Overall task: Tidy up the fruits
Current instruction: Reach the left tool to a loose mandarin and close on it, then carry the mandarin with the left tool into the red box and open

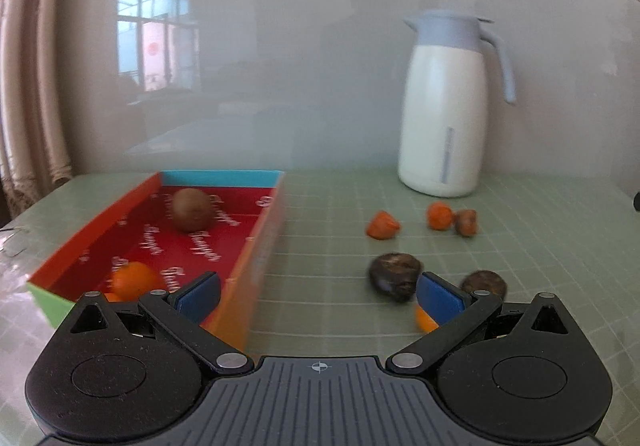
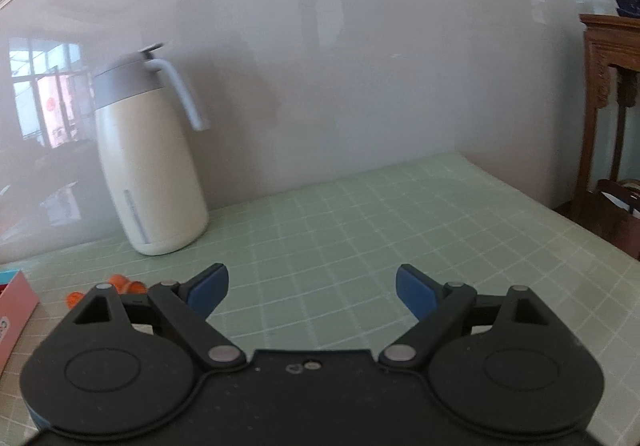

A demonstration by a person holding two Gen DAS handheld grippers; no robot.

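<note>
In the left wrist view a red open box (image 1: pixel 100 226) lies at the left and holds a brown kiwi (image 1: pixel 191 209) and an orange fruit (image 1: pixel 134 280). On the green mat to the right lie two small orange fruits (image 1: pixel 383 225) (image 1: pixel 439 215), a small brown fruit (image 1: pixel 466 222), a dark fruit (image 1: pixel 395 276) and another brown one (image 1: pixel 484 282). An orange fruit (image 1: pixel 425 318) shows behind the right finger. My left gripper (image 1: pixel 318 296) is open and empty above the box's right wall. My right gripper (image 2: pixel 312 288) is open and empty over bare mat; orange fruits (image 2: pixel 126 283) lie at its left.
A white jug with a grey-blue lid and handle (image 1: pixel 442 117) stands at the back by the glossy wall; it also shows in the right wrist view (image 2: pixel 150 161). The box corner (image 2: pixel 14 300) shows at the left. A wooden cabinet (image 2: pixel 610 93) stands beyond the table's right edge.
</note>
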